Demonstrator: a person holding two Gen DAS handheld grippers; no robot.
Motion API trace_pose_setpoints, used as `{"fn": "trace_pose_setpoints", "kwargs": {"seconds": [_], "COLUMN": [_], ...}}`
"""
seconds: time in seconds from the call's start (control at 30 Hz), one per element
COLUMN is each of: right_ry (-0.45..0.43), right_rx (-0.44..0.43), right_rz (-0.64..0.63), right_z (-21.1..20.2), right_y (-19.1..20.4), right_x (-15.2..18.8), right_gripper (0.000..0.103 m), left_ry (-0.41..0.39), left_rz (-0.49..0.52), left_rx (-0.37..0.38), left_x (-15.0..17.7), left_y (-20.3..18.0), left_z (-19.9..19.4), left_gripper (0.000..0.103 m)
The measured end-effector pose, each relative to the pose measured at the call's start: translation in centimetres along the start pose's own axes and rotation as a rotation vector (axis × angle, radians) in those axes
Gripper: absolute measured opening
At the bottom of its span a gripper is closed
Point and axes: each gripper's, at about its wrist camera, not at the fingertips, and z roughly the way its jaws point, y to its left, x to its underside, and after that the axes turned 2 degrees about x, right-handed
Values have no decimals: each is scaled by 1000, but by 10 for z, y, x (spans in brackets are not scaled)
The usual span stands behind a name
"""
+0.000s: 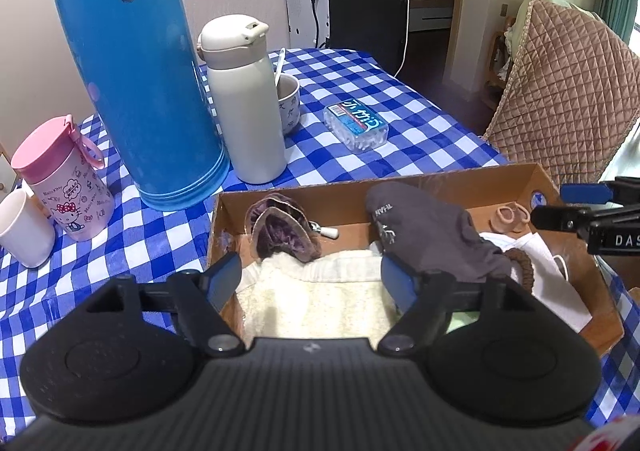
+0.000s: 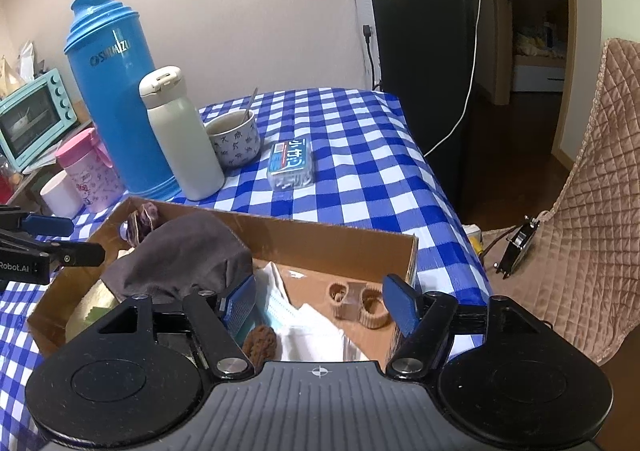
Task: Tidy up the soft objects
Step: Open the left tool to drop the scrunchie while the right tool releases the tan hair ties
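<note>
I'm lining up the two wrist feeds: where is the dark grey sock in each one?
Left wrist: the dark grey sock lies in the cardboard box, right of centre, just above the left gripper.
Right wrist: the sock is heaped at the box's left side, up-left of the right gripper.
Shared landmark: the blue thermos stands behind the box in both.

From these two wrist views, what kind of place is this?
Most likely a home dining or kitchen area. A checked tablecloth carries a blue thermos and a bowl with a spoon; a small toaster oven sits at one side, a quilted chair cover at the other.
</note>
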Motion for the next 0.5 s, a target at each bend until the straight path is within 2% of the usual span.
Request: {"fn": "trace_pose_setpoints", "kwargs": {"seconds": [0.5], "right_ry": [-21], "right_rx": [-12], "right_rz": [8], "right_z": [-31], "right_y": [8], "right_x": [2], "right_gripper": [71], "left_ry": [-34], "left_rz": [-9], "left_rx": [-23], "left_x": [3], "left_y": [-12], "left_z": [-28], "left_gripper": [77]}}
